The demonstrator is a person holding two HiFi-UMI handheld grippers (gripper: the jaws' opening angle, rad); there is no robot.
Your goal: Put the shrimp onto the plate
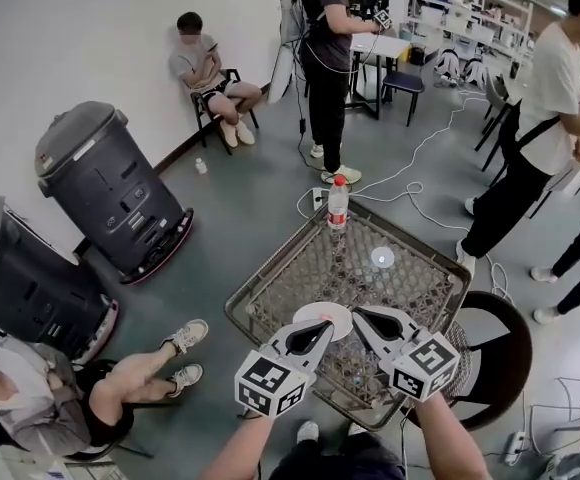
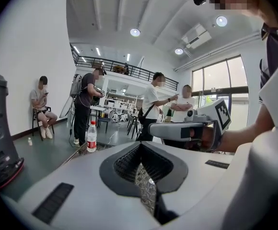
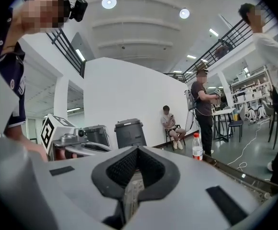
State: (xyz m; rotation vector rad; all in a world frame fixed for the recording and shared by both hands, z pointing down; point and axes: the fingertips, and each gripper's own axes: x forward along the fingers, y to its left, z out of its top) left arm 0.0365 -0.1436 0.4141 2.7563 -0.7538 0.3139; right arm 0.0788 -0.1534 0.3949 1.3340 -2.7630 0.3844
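A white plate (image 1: 337,314) lies on the wire-mesh table (image 1: 425,286) near its front edge, partly covered by my grippers. I see no shrimp in any view. My left gripper (image 1: 321,330) hovers over the plate's left part with its jaws together and nothing between them. My right gripper (image 1: 362,317) is just right of it, over the plate's right rim, also shut and empty. In the left gripper view the jaws (image 2: 142,175) leave only a thin slit that shows mesh. The right gripper view (image 3: 132,183) shows the same.
A water bottle (image 1: 338,203) with a red label stands at the table's far corner, and a small white disc (image 1: 382,258) lies mid-table. Two black bins (image 1: 110,183) stand at left, and a dark round chair (image 1: 492,353) at right. A seated person's legs (image 1: 145,368) are near the left. Cables cross the floor.
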